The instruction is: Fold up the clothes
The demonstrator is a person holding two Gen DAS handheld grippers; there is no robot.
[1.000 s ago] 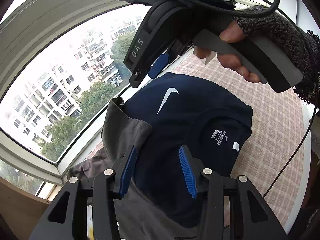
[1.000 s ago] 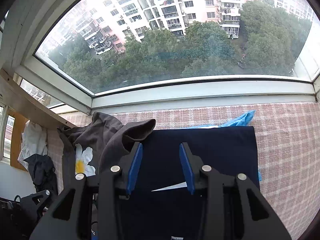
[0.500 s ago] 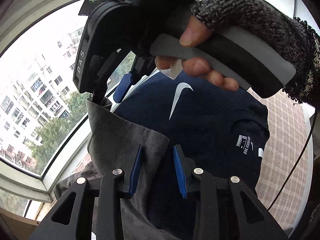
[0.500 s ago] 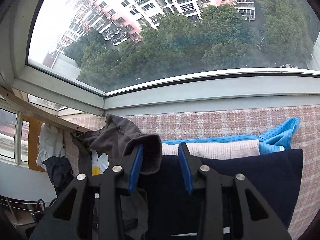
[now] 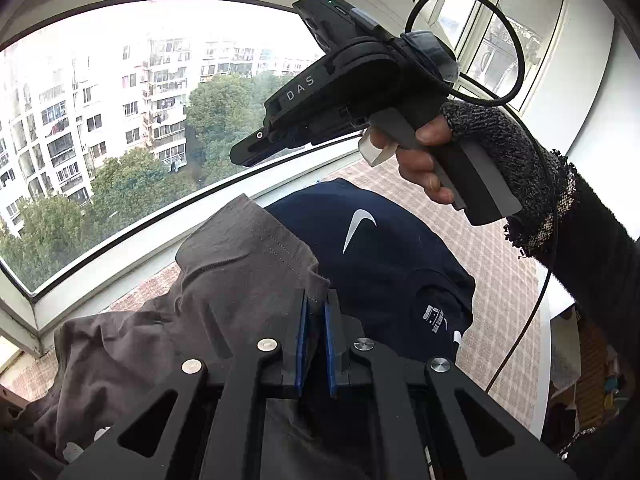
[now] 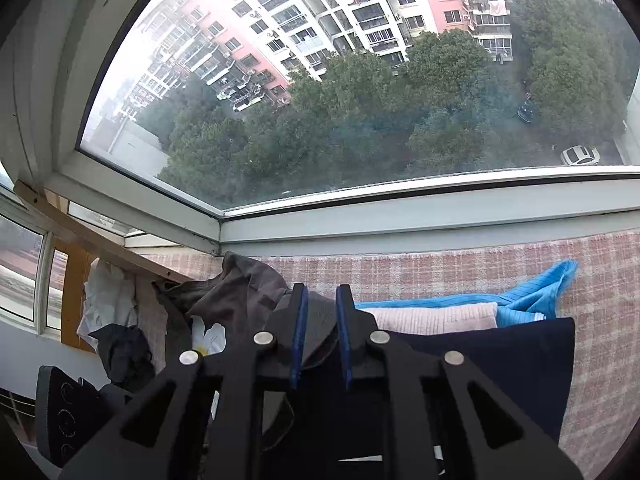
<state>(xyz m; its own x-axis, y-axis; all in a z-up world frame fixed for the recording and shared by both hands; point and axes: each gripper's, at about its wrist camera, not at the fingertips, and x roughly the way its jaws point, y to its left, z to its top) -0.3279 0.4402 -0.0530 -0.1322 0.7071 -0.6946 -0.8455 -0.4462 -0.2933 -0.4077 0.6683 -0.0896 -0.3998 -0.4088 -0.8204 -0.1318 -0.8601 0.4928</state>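
Left wrist only: left gripper (image 5: 316,312) clenched on grey garment (image 5: 224,280) hem, navy shirt (image 5: 384,264) at 3 o'clock on checked worktop (image 5: 500,280). Right wrist only: right gripper (image 6: 322,312) opening, grey cloth between pads, contact unclear; folded pink and blue pieces at 2 o'clock.

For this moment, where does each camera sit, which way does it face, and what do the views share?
Left wrist: on the left tongs, aimed down across the grey garment they pinch and the navy shirt toward the window; the other hand and sleeve show.
Right wrist: on the right tongs, jaws opening around a grey fold, facing the window over the stack; no hand shows.
Shared: grey garment, navy shirt, checked cloth, window.
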